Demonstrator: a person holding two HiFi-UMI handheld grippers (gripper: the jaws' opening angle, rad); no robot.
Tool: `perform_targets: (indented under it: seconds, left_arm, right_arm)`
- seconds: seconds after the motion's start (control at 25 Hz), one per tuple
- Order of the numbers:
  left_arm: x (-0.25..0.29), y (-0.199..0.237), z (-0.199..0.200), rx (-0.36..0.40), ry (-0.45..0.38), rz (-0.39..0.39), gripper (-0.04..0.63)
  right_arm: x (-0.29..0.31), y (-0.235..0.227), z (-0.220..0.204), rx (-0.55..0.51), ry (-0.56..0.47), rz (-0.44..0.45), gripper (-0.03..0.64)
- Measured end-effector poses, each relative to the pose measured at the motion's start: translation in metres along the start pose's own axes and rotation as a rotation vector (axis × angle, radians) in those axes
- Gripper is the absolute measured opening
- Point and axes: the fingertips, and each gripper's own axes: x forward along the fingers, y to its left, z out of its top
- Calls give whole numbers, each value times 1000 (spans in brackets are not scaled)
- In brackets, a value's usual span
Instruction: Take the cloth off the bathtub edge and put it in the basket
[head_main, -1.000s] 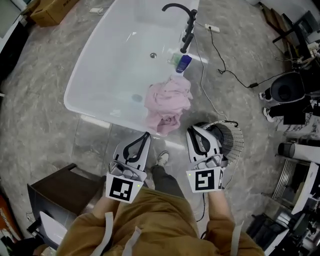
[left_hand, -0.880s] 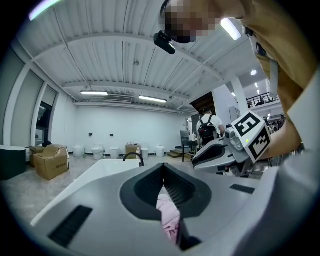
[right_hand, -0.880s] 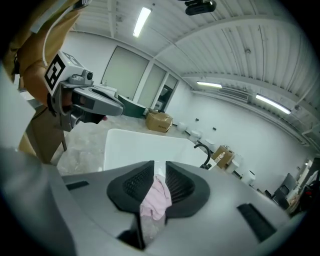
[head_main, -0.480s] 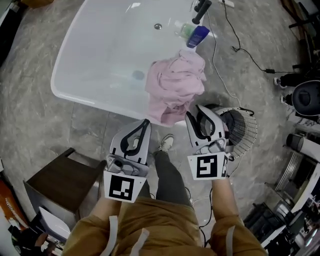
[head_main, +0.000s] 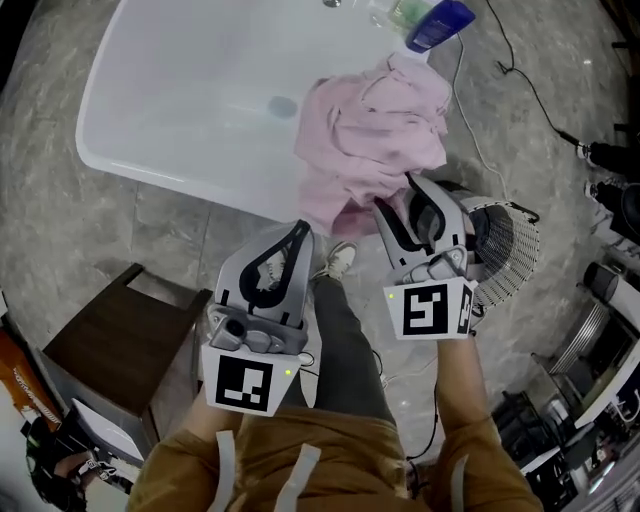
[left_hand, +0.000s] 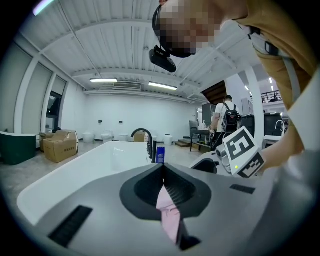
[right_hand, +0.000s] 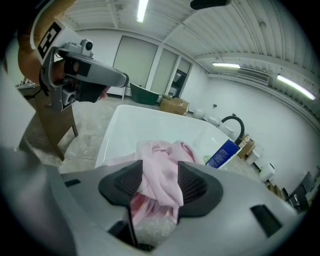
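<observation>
A crumpled pink cloth (head_main: 375, 130) hangs over the near rim of the white bathtub (head_main: 150, 172), its lower end draped down the outside. My right gripper (head_main: 405, 196) is at that lower end. Its jaws are opening, with folds of the cloth (right_hand: 160, 150) showing between them and the pads off the fabric. The left gripper (head_main: 298, 230) hovers left of the cloth, below the rim, with its jaws shut tip to tip and empty. A strip of pink cloth (left_hand: 167, 215) shows through its frame. The wire basket (head_main: 510, 245) stands on the floor just right of the right gripper.
A blue bottle (head_main: 440, 20) and a green one stand on the tub rim by the black faucet (right_hand: 232, 122). A brown stool (head_main: 120, 350) is at the lower left. My leg and shoe (head_main: 340, 258) are between the grippers. A cable runs along the floor at upper right.
Both grippers have come forward to the tub rim and the cloth now looks closer. The right gripper's jaws have parted at the cloth's hanging end. The left gripper stays shut.
</observation>
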Motion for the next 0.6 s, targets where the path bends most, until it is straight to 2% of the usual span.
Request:
perform_targets:
  seconds: [0.24, 0.44, 0.6]
  left_arm:
    - [11, 14, -24, -18, 13, 40, 8]
    - [15, 27, -35, -27, 25, 75, 8]
    - [17, 31, -40, -36, 33, 84, 6]
  right_arm:
    - [28, 10, -23, -17, 24, 27, 245]
    - [54, 6, -37, -30, 51, 39, 329]
    - [71, 4, -45, -40, 87, 58, 346]
